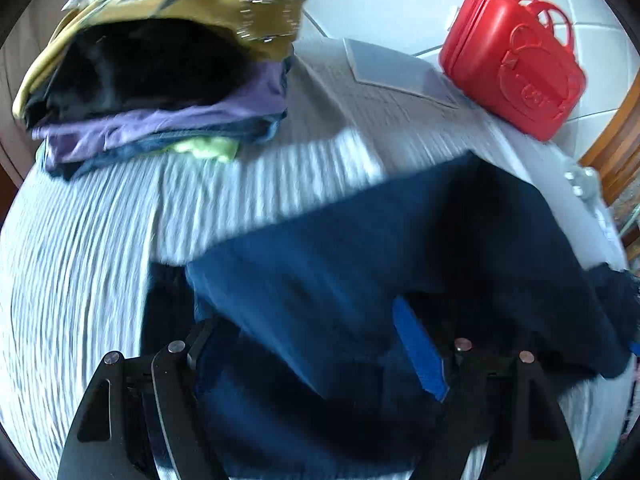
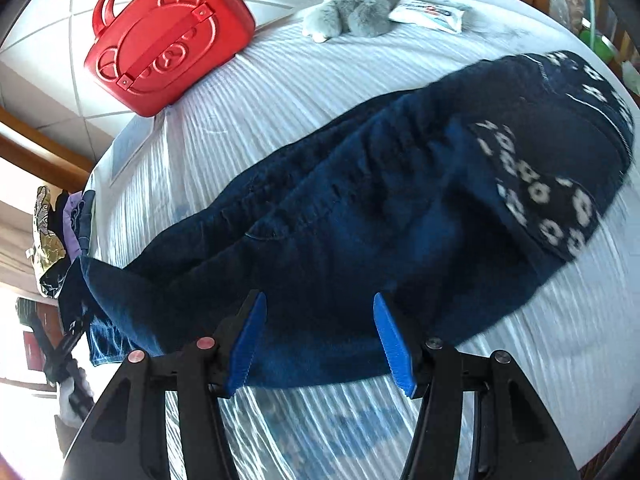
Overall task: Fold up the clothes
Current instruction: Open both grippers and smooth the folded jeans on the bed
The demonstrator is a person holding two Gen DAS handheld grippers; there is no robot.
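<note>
A dark blue pair of jeans (image 2: 360,208) with white flower print lies across the white ribbed bedspread (image 2: 300,72). My right gripper (image 2: 320,340) is open, its blue fingers (image 2: 390,340) wide apart at the jeans' near edge, holding nothing. In the left wrist view the jeans (image 1: 340,260) drape over my left gripper (image 1: 316,344); one blue finger (image 1: 420,356) shows and the other is hidden under cloth, so its grip cannot be made out. A stack of folded clothes (image 1: 160,88) sits at the far left of the bed.
A red plastic case (image 1: 516,64) stands at the bed's far edge, also in the right wrist view (image 2: 168,36). A grey plush toy (image 2: 352,8) and a white packet (image 2: 432,12) lie at the far side. A paper sheet (image 1: 396,72) lies near the case.
</note>
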